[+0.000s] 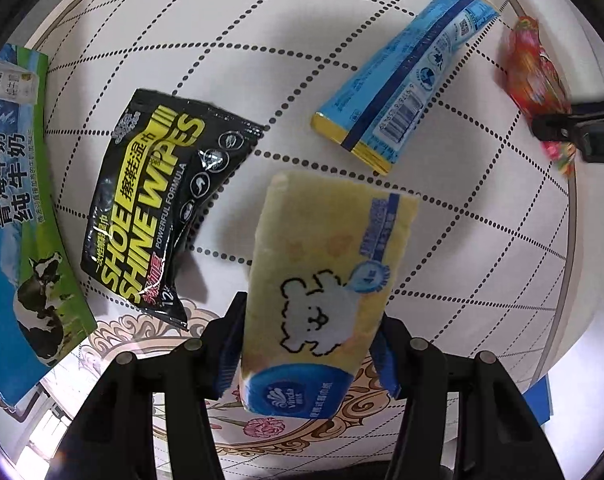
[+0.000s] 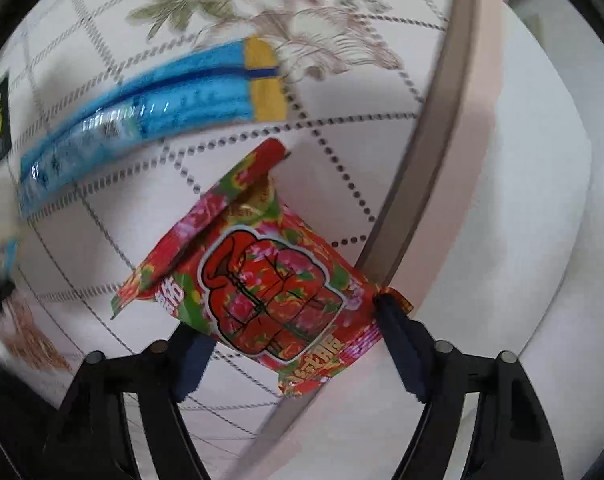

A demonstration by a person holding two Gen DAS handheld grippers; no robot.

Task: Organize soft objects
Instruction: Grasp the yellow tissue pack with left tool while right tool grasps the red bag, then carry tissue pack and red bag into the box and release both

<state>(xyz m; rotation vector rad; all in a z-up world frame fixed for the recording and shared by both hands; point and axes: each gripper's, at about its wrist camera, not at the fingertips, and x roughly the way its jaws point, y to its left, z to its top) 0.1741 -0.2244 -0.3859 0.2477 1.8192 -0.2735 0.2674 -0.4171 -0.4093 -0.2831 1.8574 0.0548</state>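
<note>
1. left gripper (image 1: 308, 354): clamped on one yellow tissue pack (image 1: 322, 292), a blue pad pressing each long side near the blue-labelled end; pack lifted off the tablecloth (image 1: 382, 20), long axis running straight out from the fingers, far end tipped a little to the right.
2. right gripper (image 2: 290, 336): closed on one red floral packet (image 2: 270, 284), held by two opposite corners; packet off the cloth, turned like a diamond, folded flap pointing up and away from the fingers.
3. same red packet seen at the far right of the left wrist view, by the table's rim, blurred.
4. beyond the tissue pack: one blue and yellow pack (image 1: 406, 80) lying flat, long axis slanting from lower left to upper right, yellow end nearer.
5. left of the tissue pack: one black shoe shine wipes pouch (image 1: 158, 204), crumpled, lying flat, well apart from the blue pack.
6. further left, at the rim: one milk carton (image 1: 26, 208), long axis running along the edge.
7. open cloth between pouch, blue pack and held tissue pack; table edge close on the right side of the red packet.
</note>
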